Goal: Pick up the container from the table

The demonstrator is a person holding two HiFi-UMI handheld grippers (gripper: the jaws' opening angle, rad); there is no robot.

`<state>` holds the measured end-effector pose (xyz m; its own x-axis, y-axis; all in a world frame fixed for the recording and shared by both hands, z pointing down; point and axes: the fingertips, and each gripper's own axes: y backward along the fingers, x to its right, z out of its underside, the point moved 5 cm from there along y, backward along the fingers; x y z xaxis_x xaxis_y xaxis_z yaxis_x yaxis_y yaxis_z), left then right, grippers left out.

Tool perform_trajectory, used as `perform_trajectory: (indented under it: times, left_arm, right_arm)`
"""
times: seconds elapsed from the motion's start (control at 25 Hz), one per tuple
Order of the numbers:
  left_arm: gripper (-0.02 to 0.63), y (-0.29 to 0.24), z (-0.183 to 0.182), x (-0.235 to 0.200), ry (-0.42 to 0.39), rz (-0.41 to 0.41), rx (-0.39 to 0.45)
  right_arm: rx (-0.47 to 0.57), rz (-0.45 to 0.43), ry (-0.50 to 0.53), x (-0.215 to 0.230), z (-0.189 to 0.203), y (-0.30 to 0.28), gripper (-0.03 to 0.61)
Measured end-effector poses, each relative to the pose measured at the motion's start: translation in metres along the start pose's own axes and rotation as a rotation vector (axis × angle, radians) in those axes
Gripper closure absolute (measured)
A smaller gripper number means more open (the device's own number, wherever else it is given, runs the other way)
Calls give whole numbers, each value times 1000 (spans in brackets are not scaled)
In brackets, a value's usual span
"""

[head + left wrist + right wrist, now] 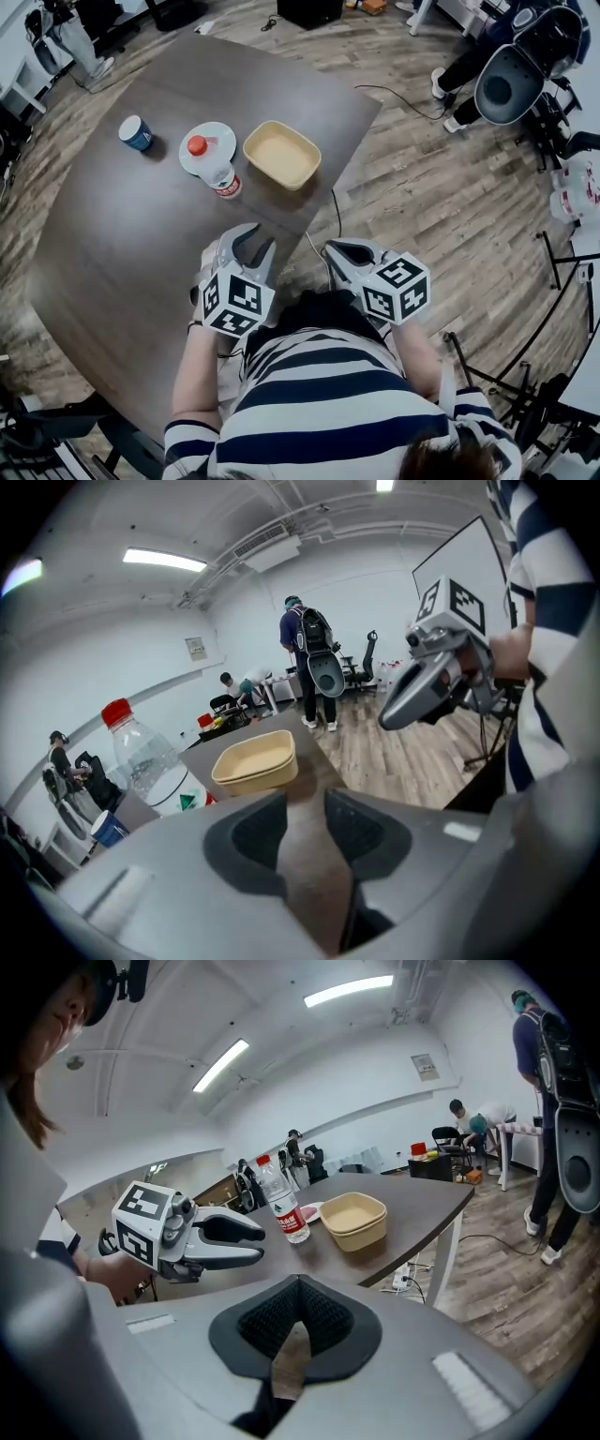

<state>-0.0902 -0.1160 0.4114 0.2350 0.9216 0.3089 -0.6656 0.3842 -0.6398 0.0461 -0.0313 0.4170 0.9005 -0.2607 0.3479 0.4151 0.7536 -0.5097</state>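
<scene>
The tan rectangular container (281,154) stands empty near the far right edge of the dark table (112,244), also seen in the left gripper view (255,761) and the right gripper view (354,1220). My left gripper (251,242) hovers over the table's near right part, short of the container, its jaws open and empty (305,803). My right gripper (334,249) hangs just off the table's edge, over the floor, with its jaws shut on nothing (298,1283). Each gripper shows in the other's view: the left one (261,1244) and the right one (389,714).
A clear bottle with a red cap (214,169) stands on a white plate (202,141) left of the container. A blue cup (136,132) sits further left. A cable (403,98) runs over the wooden floor. People and office chairs (511,80) are at the back right.
</scene>
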Motion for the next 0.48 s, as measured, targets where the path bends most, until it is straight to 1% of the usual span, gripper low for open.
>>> perform_trajectory:
  times: [0.16,0.32,0.4,0.48]
  left_arm:
    - [614,-32,-23,-7,-75,-3,-43]
    - [614,-65,-43,-11,-168,-22,-122]
    - [614,-80,-52,-15,-190,-24,-149]
    - [614,-94,-60,-19,-195,-19,-168]
  right_arm:
    - [-11,-33,9,44,-21,-2,581]
    - [-37,-79,21,85,-40,-8,580]
    - [-47,-106,24,102,-49,-11,580]
    - [-62,-134,29,116,-54,-15,580]
